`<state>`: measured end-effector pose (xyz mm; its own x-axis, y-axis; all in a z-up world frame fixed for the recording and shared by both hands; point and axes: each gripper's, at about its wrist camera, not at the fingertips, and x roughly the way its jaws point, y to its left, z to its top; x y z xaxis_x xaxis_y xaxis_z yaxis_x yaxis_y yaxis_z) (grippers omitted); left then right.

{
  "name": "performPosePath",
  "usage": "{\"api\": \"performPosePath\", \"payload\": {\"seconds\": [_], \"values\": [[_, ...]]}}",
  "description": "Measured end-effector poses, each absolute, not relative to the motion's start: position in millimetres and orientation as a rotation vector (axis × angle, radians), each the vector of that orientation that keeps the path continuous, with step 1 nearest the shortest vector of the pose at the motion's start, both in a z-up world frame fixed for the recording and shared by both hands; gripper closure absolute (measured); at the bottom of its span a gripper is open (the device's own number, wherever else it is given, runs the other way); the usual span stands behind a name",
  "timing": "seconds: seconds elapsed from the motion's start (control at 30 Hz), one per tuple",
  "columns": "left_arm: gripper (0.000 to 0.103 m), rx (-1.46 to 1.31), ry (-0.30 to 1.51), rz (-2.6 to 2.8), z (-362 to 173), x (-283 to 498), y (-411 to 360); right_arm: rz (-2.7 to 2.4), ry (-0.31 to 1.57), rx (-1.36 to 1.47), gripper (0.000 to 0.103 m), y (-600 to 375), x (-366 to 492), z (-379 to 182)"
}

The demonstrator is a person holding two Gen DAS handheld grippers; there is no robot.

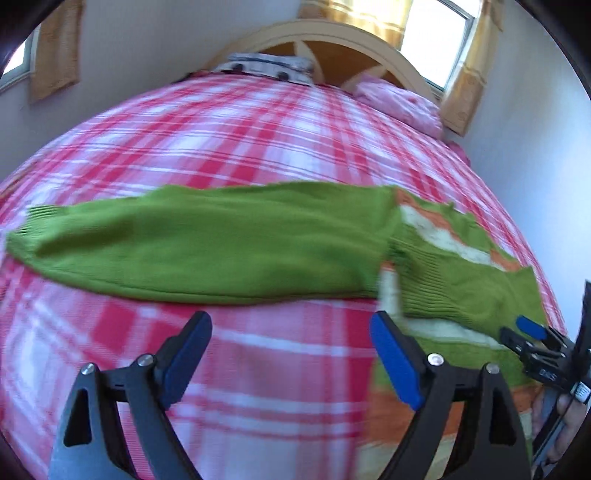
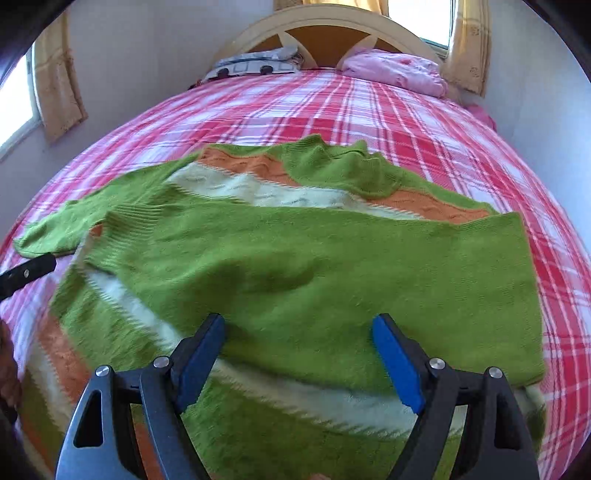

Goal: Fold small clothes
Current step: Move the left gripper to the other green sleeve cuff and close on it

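Observation:
A green sweater [image 2: 295,258] with orange and white stripes lies on the pink plaid bed [image 2: 332,103]. Its right sleeve is folded across the body. Its left sleeve [image 1: 207,247] stretches flat to the left in the left wrist view. My left gripper [image 1: 291,332] is open and empty, just in front of that sleeve, over the bedcover. My right gripper [image 2: 299,336] is open and empty, low over the sweater's folded part. It also shows at the right edge of the left wrist view [image 1: 524,332], at the sweater's edge.
A wooden headboard [image 2: 328,33] stands at the far end with a patterned pillow [image 2: 255,62] and a pink pillow [image 2: 395,70]. Walls close both sides of the bed. Curtained windows [image 2: 421,18] sit behind and at left.

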<state>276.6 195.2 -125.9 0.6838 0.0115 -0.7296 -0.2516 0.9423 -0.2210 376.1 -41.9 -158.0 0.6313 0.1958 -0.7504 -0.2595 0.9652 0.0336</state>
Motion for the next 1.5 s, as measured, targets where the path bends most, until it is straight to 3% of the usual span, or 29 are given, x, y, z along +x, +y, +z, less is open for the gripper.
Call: {"api": "performPosePath", "payload": {"seconds": [0.47,0.67,0.8,1.07,1.27,1.37,1.4,1.43,1.5], "values": [[0.013,-0.537,0.755,0.588,-137,214,356,0.290,0.811,-0.109,0.020,-35,364,-162],[0.015,-0.578,0.731,0.613,-142,215,379,0.279,0.807,-0.122,0.020,-33,363,-162],[0.024,-0.623,0.726,0.584,-145,227,390,0.273,0.804,-0.129,0.020,-32,362,-162],[0.025,-0.693,0.696,0.590,-143,243,408,0.267,0.801,-0.131,0.020,-30,361,-161],[0.045,-0.704,0.678,0.604,-144,245,412,0.267,0.801,-0.130,0.020,-30,361,-162],[0.067,-0.707,0.667,0.614,-145,243,415,0.267,0.802,-0.130,0.020,-30,361,-162],[0.086,-0.707,0.669,0.606,-146,242,416,0.267,0.801,-0.130,0.020,-30,361,-162],[0.092,-0.718,0.671,0.593,-148,242,418,0.267,0.802,-0.130,0.020,-30,361,-162],[0.094,-0.734,0.657,0.583,-148,239,420,0.267,0.801,-0.130,0.020,-30,361,-162]]}}
